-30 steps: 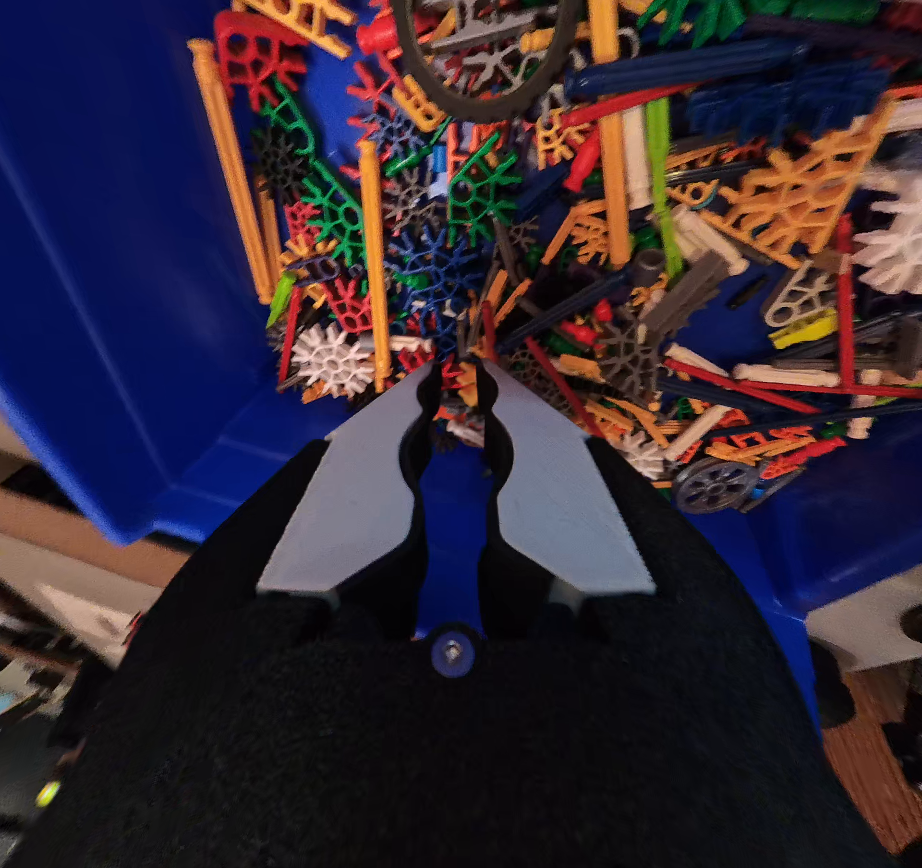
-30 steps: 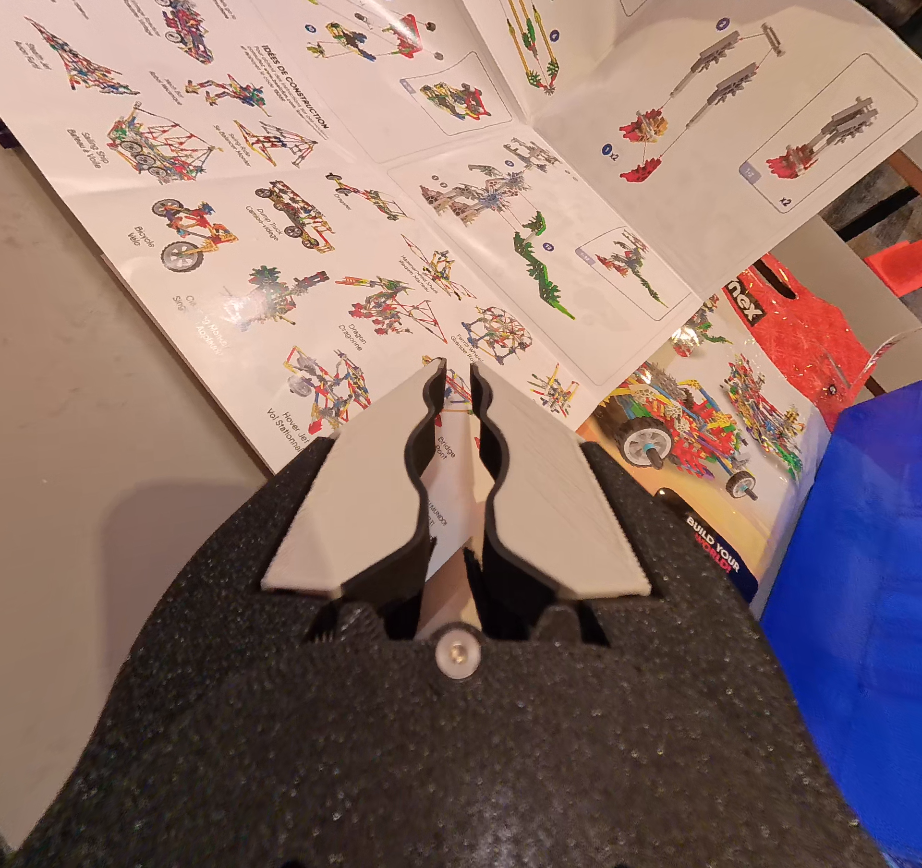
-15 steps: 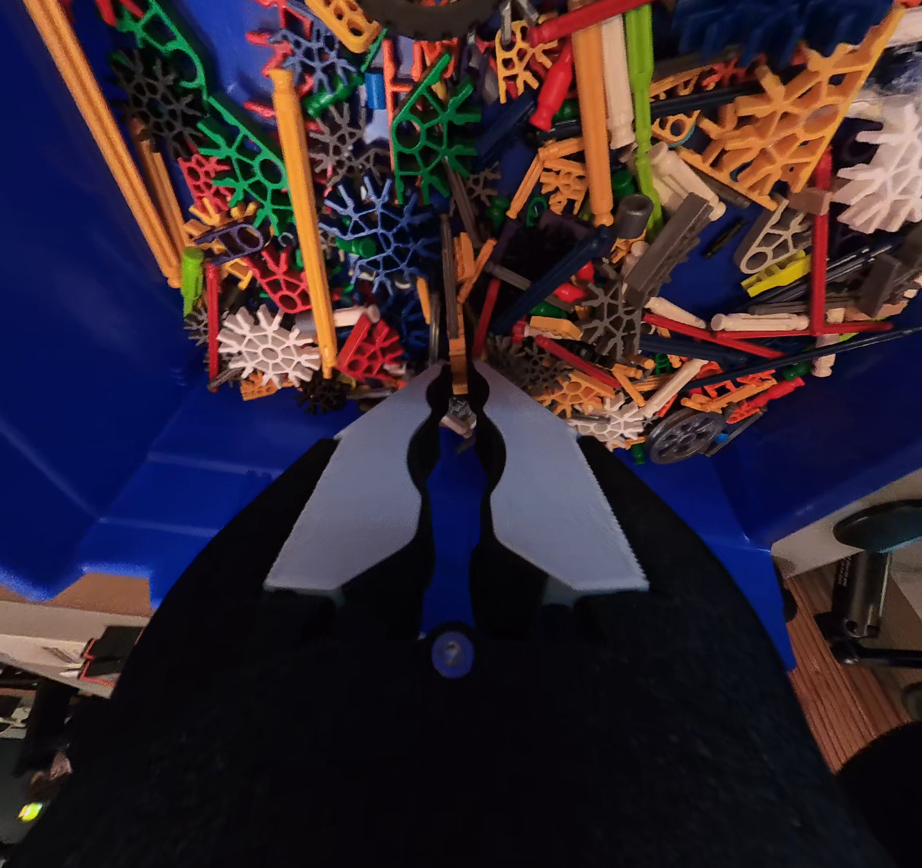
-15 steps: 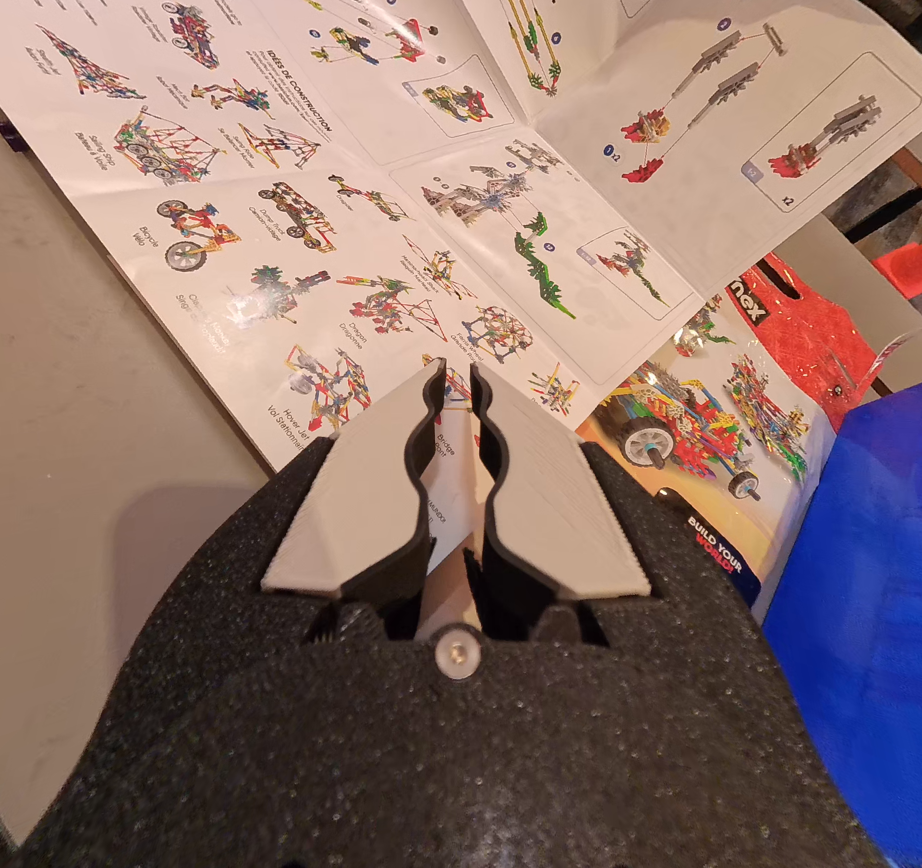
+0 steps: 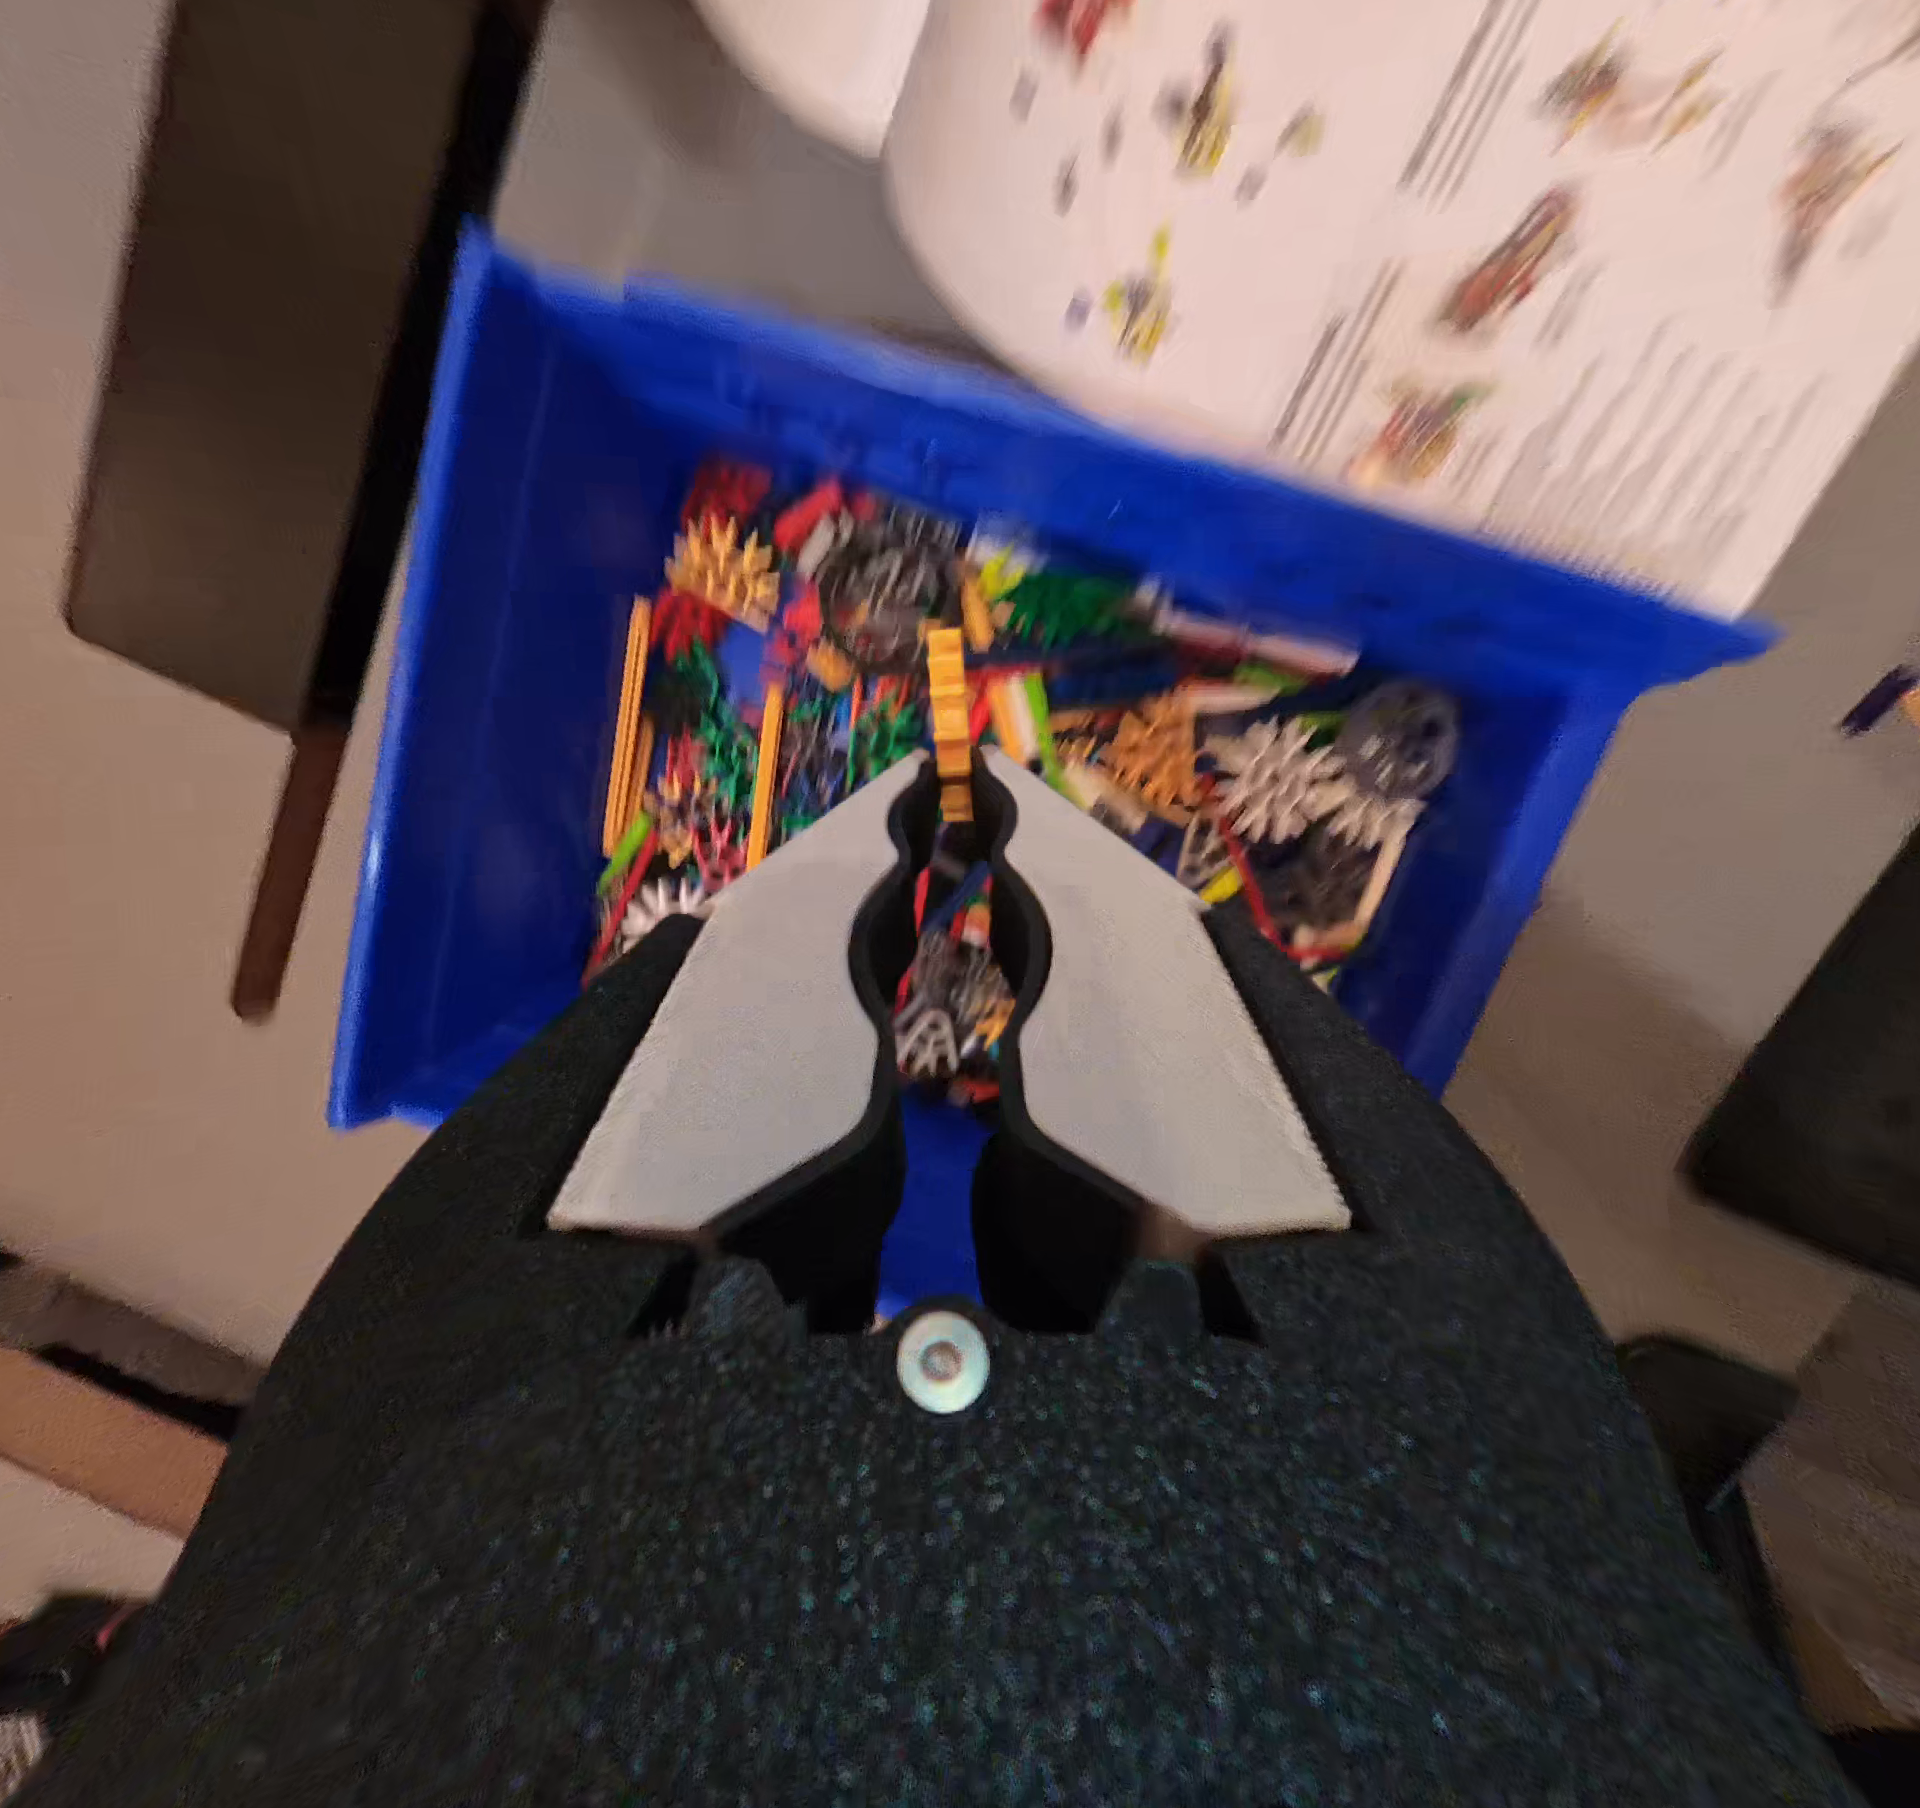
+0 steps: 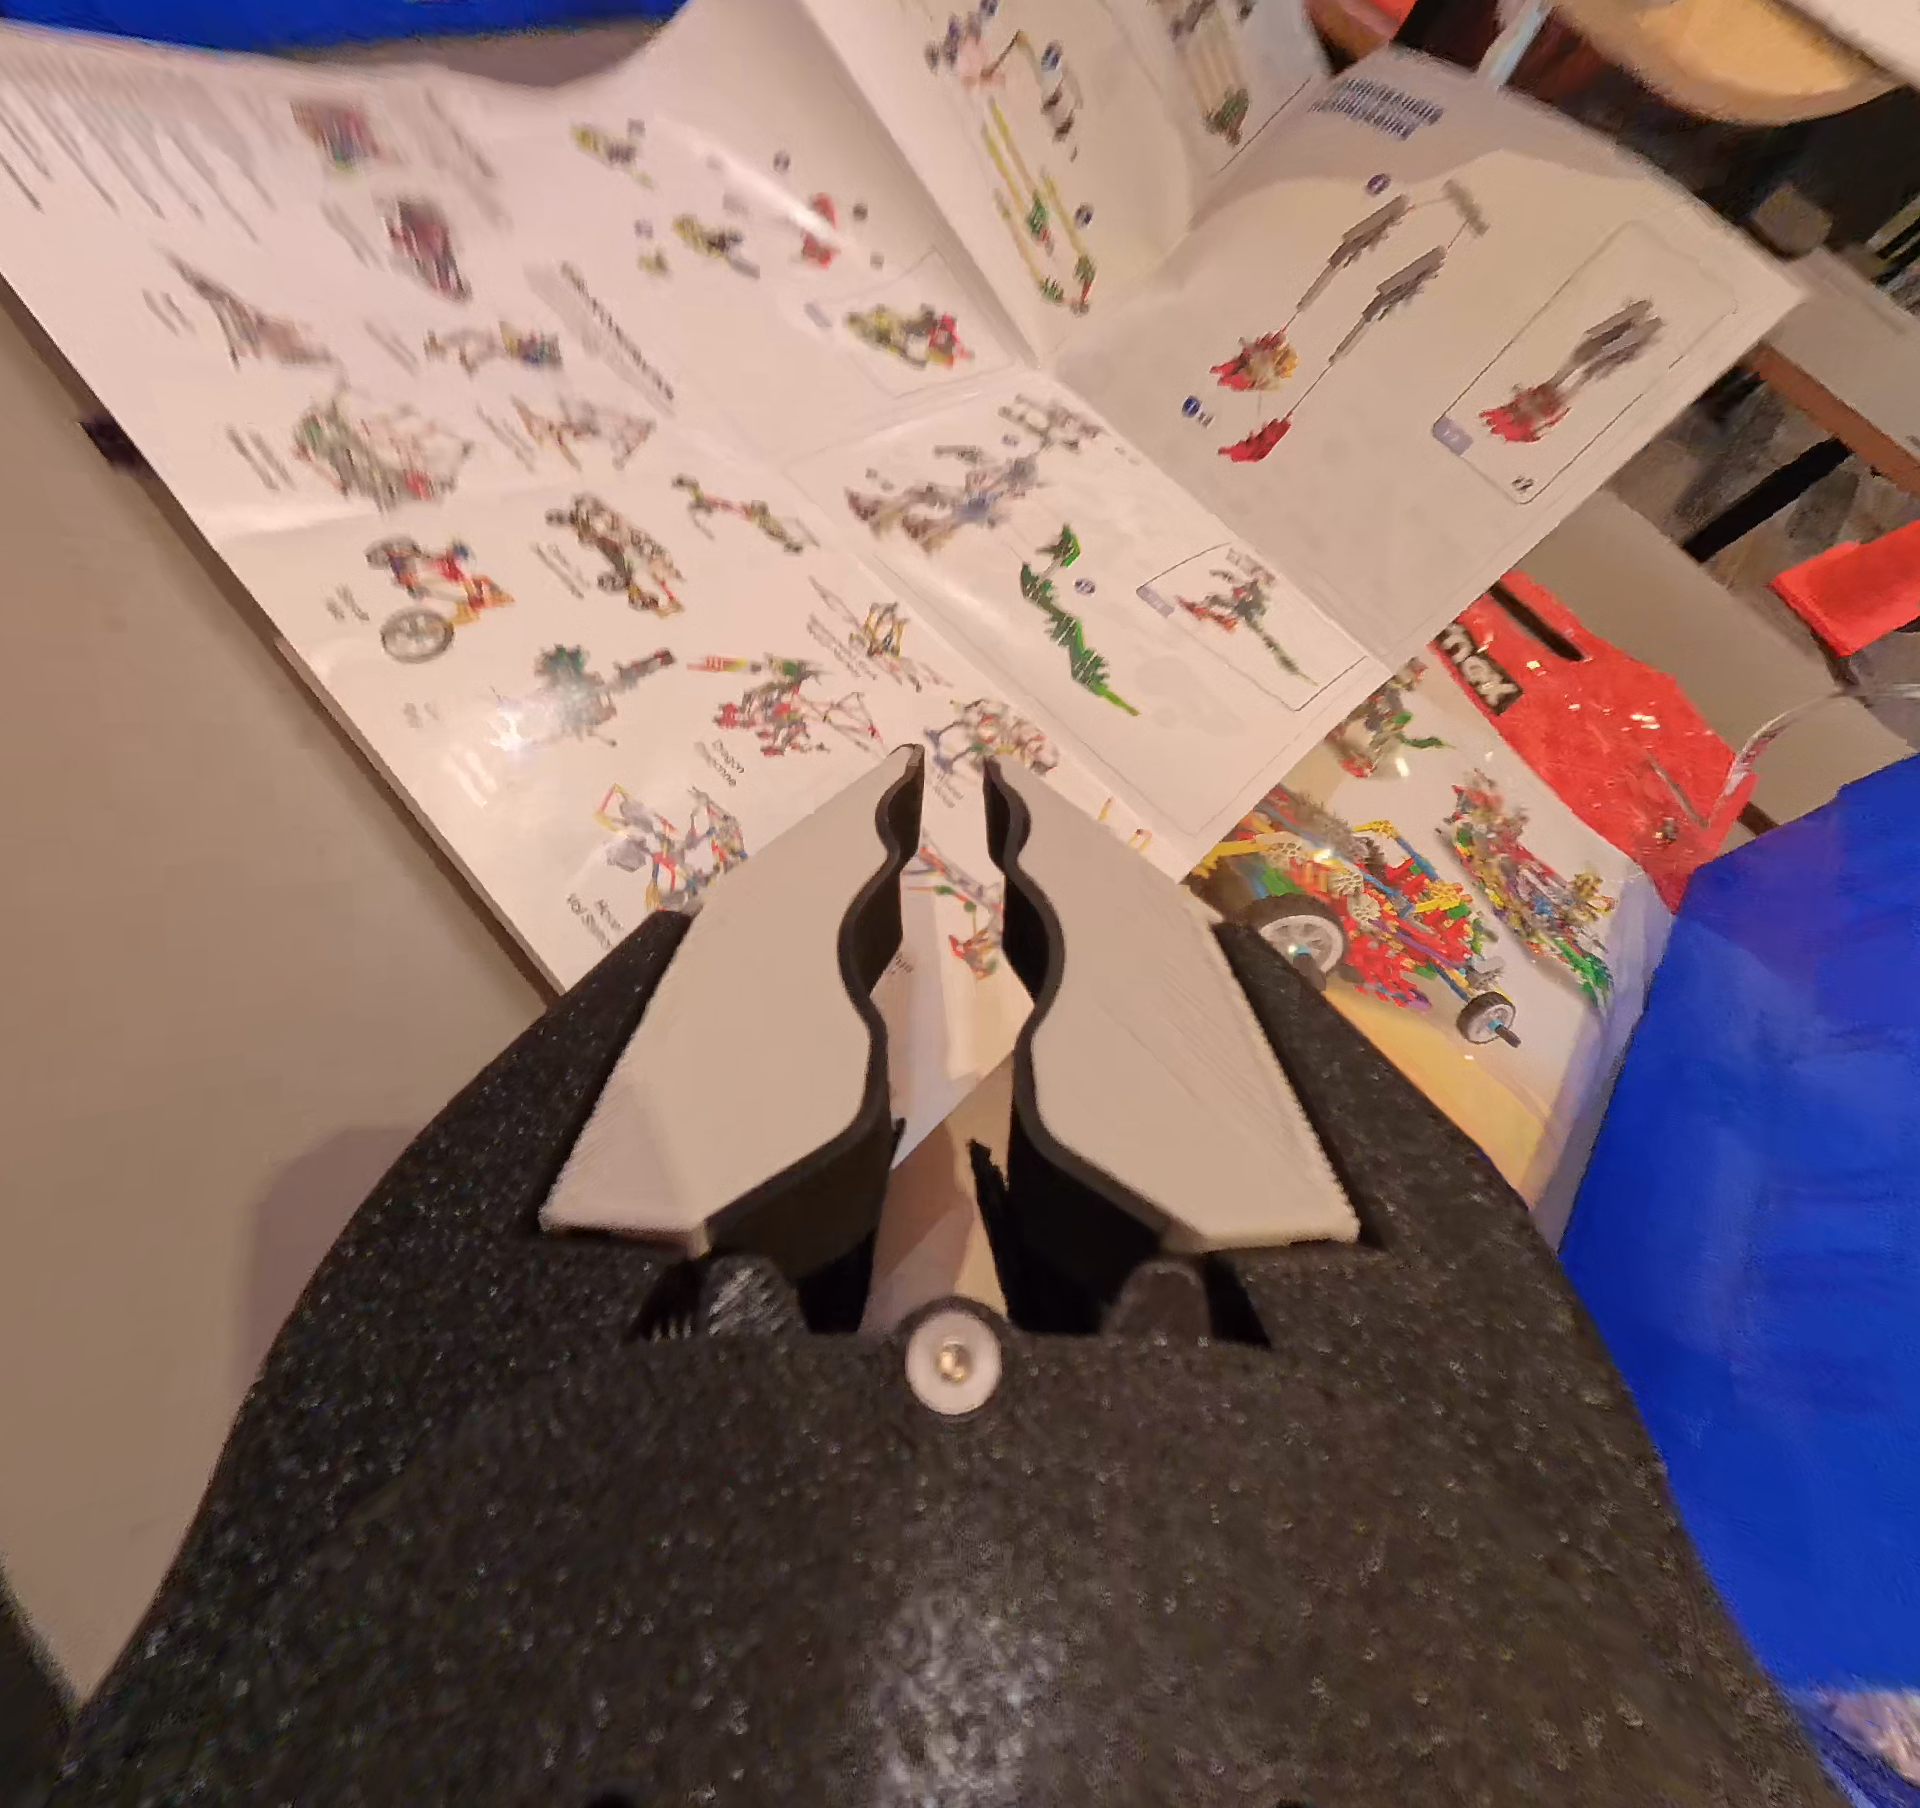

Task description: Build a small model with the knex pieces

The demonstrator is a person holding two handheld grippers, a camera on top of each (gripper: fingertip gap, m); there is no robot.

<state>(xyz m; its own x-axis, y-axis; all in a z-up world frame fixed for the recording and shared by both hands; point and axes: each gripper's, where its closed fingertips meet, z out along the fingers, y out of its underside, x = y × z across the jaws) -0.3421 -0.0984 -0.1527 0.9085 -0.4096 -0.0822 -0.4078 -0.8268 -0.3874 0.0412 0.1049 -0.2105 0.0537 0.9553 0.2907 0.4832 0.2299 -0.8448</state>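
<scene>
Left wrist view, blurred by motion. Beige table point(image 5: 156, 927) at far left, with a dark brown block-shaped object point(image 5: 270, 304) at its upper corner. Next rightward, an open blue plastic bin point(image 5: 499, 615) sits on the table, filled with a jumble of multicoloured plastic construction rods and connectors point(image 5: 1143, 750). Left claw point(image 5: 954, 782) hangs above the bin, its grey fingers clenched on a small orange ridged plastic piece point(image 5: 948, 719), which stands upright out of the tips, clear of the pile below. Beyond the bin's far right rim, a large white illustrated instruction sheet point(image 5: 1455, 200).

Right wrist view. Bare beige table point(image 6: 156, 875) at left. The unfolded white instruction sheet point(image 6: 727, 408) spreads across the middle, its far-right page raised at a fold. Right claw point(image 6: 954, 771) hovers over the sheet's near edge, grasping nothing; a narrow gap shows between its tips. To its right, a colourful printed box panel point(image 6: 1403, 906) lies under the sheet's corner, then a red glossy flap point(image 6: 1600, 709), then a blue plastic surface point(image 6: 1787, 1187) at the frame edge.
</scene>
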